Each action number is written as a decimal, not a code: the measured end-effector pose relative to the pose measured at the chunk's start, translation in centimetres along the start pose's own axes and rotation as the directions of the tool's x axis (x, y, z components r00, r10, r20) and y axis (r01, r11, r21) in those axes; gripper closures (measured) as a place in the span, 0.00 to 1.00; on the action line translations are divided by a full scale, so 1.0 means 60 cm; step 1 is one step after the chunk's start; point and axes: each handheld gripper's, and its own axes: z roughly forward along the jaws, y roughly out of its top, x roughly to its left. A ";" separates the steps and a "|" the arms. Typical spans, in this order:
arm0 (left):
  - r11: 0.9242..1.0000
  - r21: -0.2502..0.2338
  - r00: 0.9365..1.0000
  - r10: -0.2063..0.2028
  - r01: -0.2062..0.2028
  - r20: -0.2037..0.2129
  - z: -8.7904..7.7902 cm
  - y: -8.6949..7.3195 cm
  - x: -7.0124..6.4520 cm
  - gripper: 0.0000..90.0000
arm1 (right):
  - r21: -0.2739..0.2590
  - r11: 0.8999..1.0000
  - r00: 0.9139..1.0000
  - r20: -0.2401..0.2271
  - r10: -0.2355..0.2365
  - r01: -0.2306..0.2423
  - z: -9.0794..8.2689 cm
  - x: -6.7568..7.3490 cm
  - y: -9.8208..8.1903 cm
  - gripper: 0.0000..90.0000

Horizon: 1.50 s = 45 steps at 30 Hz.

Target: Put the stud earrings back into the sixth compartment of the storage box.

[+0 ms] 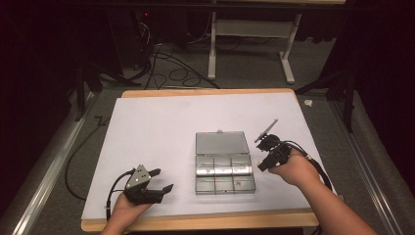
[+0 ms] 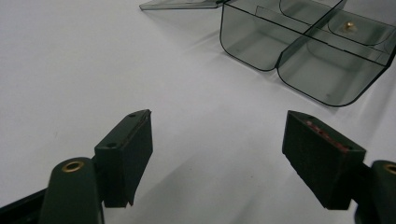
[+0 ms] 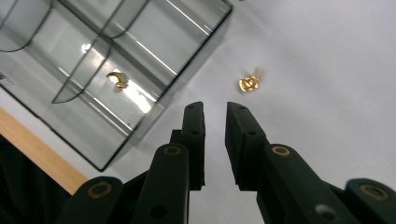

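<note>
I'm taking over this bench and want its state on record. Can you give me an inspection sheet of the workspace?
Surface: white sheet on a wood-edged table.
Job's things: clear compartment box lies open, lid folded flat behind it; one small gold part in a compartment, another gold part loose on the sheet beside the box.
Clutter: nothing seen.
Grippers: left gripper near the front edge, jaws wide apart, nothing between them; right gripper right of the box, jaws close together, nothing between them, pointing toward the loose part.
Cables: one trails from each gripper; more lie on the floor behind the table.
Surroundings: dark room, grey carpet, white stand behind.
</note>
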 end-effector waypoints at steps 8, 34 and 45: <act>1.000 0.007 1.000 -0.001 0.000 0.004 0.000 0.000 0.001 0.28 | 0.019 0.999 1.000 -0.008 0.026 -0.026 0.023 -0.019 -0.003 0.86; 1.000 0.000 1.000 -0.001 0.001 0.005 -0.001 0.000 0.001 0.28 | 0.062 0.996 0.998 0.021 0.062 -0.063 0.075 -0.044 0.035 0.79; 1.000 -0.001 1.000 -0.001 0.001 0.003 -0.001 0.000 0.001 0.28 | 0.074 0.996 0.998 0.031 0.054 -0.056 0.079 -0.045 0.036 0.88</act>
